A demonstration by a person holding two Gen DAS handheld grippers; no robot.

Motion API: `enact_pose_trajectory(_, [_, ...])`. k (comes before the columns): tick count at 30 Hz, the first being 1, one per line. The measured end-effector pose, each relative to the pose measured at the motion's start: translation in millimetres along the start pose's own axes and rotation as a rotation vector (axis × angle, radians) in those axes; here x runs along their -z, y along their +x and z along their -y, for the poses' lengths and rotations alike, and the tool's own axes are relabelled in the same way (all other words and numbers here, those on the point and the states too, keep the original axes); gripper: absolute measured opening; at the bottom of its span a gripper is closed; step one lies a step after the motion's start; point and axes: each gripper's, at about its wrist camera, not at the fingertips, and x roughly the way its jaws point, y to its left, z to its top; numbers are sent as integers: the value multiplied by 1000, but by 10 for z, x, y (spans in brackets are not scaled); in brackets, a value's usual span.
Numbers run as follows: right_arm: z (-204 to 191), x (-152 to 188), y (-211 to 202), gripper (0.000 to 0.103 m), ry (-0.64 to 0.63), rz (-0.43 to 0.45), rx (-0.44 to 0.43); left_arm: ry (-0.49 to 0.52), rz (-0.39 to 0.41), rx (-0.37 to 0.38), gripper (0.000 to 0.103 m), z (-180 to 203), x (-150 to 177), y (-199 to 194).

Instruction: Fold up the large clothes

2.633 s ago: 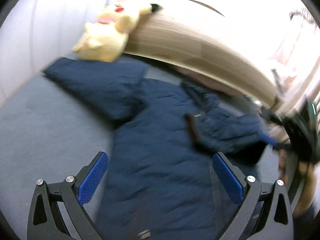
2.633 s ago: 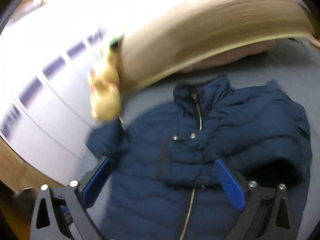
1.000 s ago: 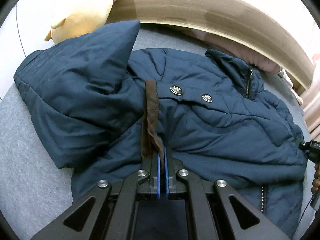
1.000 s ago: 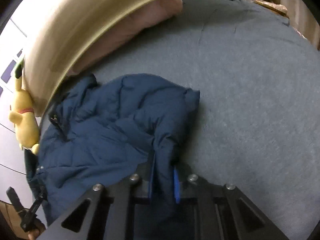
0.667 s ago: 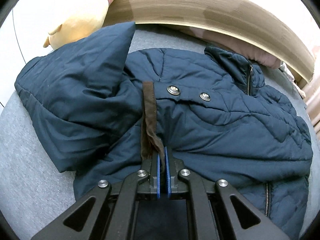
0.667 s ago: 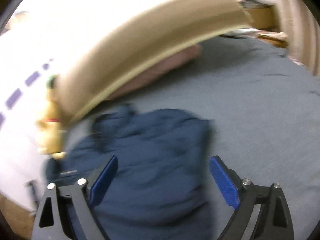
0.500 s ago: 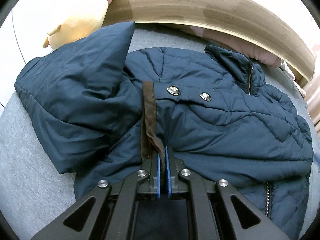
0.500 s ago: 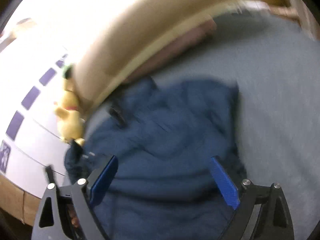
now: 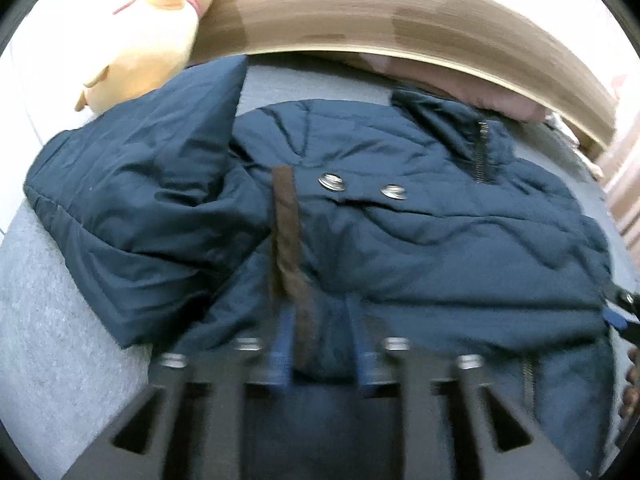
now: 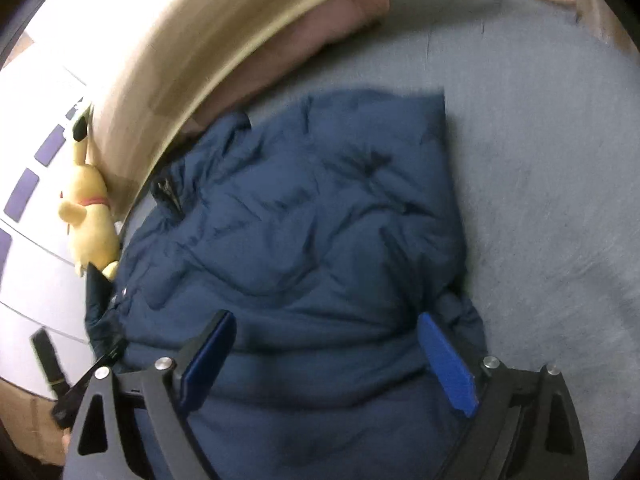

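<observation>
We see a navy quilted jacket (image 9: 420, 240) spread over a grey bed surface (image 9: 48, 320), filling the middle of the left wrist view. Its collar and zip sit at the upper right, two metal snaps (image 9: 332, 181) lie near the centre, and a sleeve (image 9: 140, 184) is folded across toward the upper left. A brown strap (image 9: 286, 224) runs down from the centre toward the bottom edge.

Our left gripper (image 9: 320, 360) at the bottom centre has just been opening; its jaws now stand partly apart, with the lower end of the brown strap and a bulge of jacket fabric between them. The frame is blurred there, so the pads appear clear of the cloth, but we cannot be certain.

In the right wrist view, our right gripper (image 10: 328, 360) has also just been opening and stands wide, its blue pads (image 10: 446, 364) apart over the jacket (image 10: 320, 220), which lies in the centre with its folded edge toward the upper right.

A yellow plush toy (image 9: 152, 32) leans at the upper left beside a wooden headboard (image 9: 400, 16), with a pink pillow (image 10: 320, 40) under the headboard's edge.
</observation>
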Motion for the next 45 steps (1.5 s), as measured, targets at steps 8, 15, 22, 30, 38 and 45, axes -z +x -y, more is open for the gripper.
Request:
enact_pose_trajectory(8, [-489, 382, -760, 98, -206, 224, -9, -115, 266, 150, 84, -1045, 15, -1104])
enact_pose_trajectory(15, [-378, 836, -977, 98, -222, 254, 63, -608, 269, 110, 85, -2980, -211, -851])
enact_pose_trajectory(22, [-184, 984, -1156, 98, -160, 272, 114, -792, 226, 107, 85, -3606, -526, -249])
enact_pose_trajectory(30, [-125, 1044, -1224, 98, -157, 286, 151, -846, 157, 56, 10, -3730, -662, 71])
enact_pose_trajectory(38, [-75, 1070, -1291, 98, -143, 308, 137, -645, 327, -83, 6, -3257, -819, -729])
enact_pose_trajectory(45, [-40, 1119, -1489, 98, -135, 342, 120, -496, 454, -143, 6, -2827, -875, -1388])
